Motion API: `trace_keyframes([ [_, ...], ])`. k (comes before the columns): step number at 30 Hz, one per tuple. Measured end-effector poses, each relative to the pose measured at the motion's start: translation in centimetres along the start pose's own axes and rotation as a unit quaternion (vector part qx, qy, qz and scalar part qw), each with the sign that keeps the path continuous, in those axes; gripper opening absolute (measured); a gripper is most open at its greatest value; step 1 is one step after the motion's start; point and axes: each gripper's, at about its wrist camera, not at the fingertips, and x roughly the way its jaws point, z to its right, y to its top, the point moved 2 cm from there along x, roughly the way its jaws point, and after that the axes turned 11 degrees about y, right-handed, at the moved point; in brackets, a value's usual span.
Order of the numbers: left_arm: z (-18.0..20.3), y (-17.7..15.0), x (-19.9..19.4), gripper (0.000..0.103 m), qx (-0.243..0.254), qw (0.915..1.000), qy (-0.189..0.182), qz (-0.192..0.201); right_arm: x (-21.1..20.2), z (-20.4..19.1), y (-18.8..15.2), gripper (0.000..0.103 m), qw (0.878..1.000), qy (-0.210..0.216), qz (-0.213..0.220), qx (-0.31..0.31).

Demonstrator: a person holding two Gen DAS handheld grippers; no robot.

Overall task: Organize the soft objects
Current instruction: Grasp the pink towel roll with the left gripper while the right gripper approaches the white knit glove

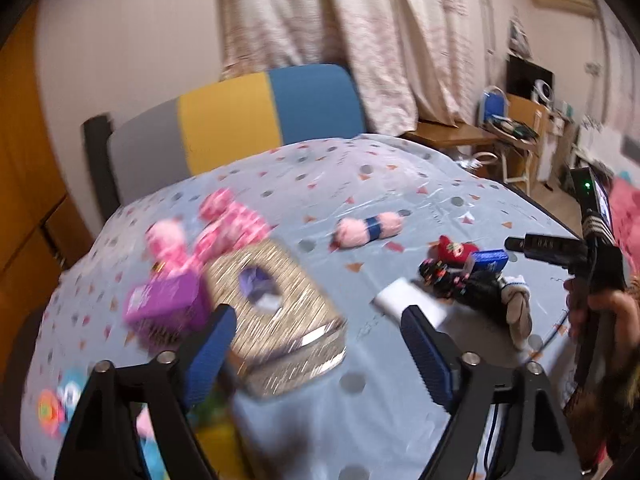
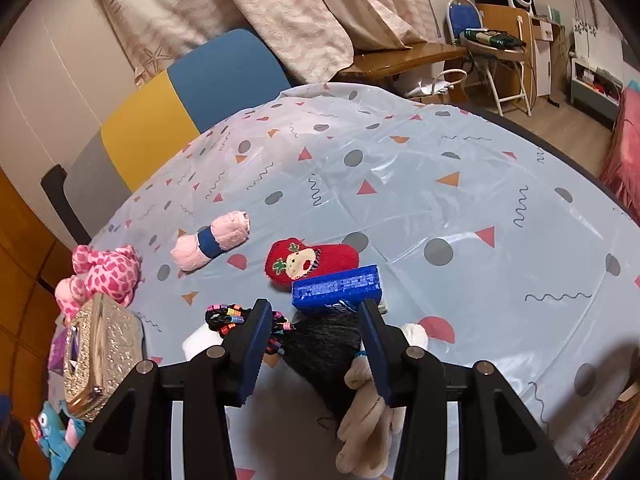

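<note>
Soft things lie on the patterned tablecloth (image 2: 400,168). A pink spotted plush (image 2: 108,272) lies at the left, a pink roll with a blue band (image 2: 212,240) in the middle, a red embroidered sock (image 2: 312,260) beside it. A doll with black hair (image 2: 324,348) and beige limbs lies between the fingers of my right gripper (image 2: 312,348), which is open just above it. My left gripper (image 1: 320,352) is open and empty over the glittery tissue box (image 1: 276,312). The left wrist view is blurred.
A blue box (image 2: 336,288) lies by the red sock, a white block (image 1: 412,300) and beaded hair ties (image 2: 228,316) near the doll. A purple box (image 1: 164,304) sits left of the tissue box. A blue plush (image 2: 56,432) is at the near left. A striped chair (image 2: 180,92) stands behind the table.
</note>
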Motion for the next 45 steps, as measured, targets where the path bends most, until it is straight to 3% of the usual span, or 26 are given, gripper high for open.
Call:
trace_keyframes([
  [4, 3.4, 4.0, 3.6, 0.096, 0.044, 0.9989, -0.015, -0.006, -0.1, 0.1, 0.1, 0.048, 1.000, 0.015, 0.002, 0.008],
  [12, 9.5, 8.5, 15.5, 0.097, 0.122, 0.9890, -0.015, -0.082, 0.3, 1.3, 0.2, 0.051, 0.998, 0.051, -0.006, 0.046],
  [14, 10.4, 8.9, 17.7, 0.097, 0.131, 0.9867, -0.014, -0.095, 0.3, 1.4, 0.2, 0.056, 0.997, 0.063, -0.009, 0.052],
  [23, 14.7, 9.8, 28.1, 0.097, 0.203, 0.9662, 0.000, -0.159, 1.0, 1.2, 0.0, 0.056, 0.993, 0.094, -0.030, 0.057],
  [29, 17.6, 9.8, 32.1, 0.097, 0.260, 0.9504, 0.002, -0.171, 1.1, 1.4, -0.1, 0.056, 0.991, 0.108, -0.036, 0.069],
  [33, 19.2, 9.4, 33.8, 0.096, 0.286, 0.9454, 0.002, -0.156, 1.4, 1.4, -0.2, 0.056, 0.990, 0.116, -0.043, 0.073],
  [36, 20.0, 8.8, 34.7, 0.069, 0.288, 0.9434, -0.017, -0.163, 1.4, 1.5, -0.3, 0.056, 0.989, 0.117, -0.042, 0.074],
  [37, 20.0, 8.7, 34.5, 0.046, 0.276, 0.9464, -0.028, -0.164, 1.3, 1.5, -0.3, 0.056, 0.989, 0.118, -0.041, 0.075],
  [40, 20.2, 8.7, 33.4, 0.045, 0.286, 0.9469, -0.018, -0.147, 1.2, 1.5, -0.2, 0.056, 0.990, 0.118, -0.036, 0.074],
  [43, 19.9, 8.7, 31.8, 0.045, 0.272, 0.9494, -0.035, -0.152, 0.7, 1.8, 0.0, 0.056, 0.990, 0.114, -0.022, 0.078],
  [45, 19.3, 9.0, 29.9, 0.045, 0.249, 0.9554, -0.045, -0.152, 0.2, 2.4, 0.2, 0.056, 0.990, 0.109, -0.003, 0.091],
])
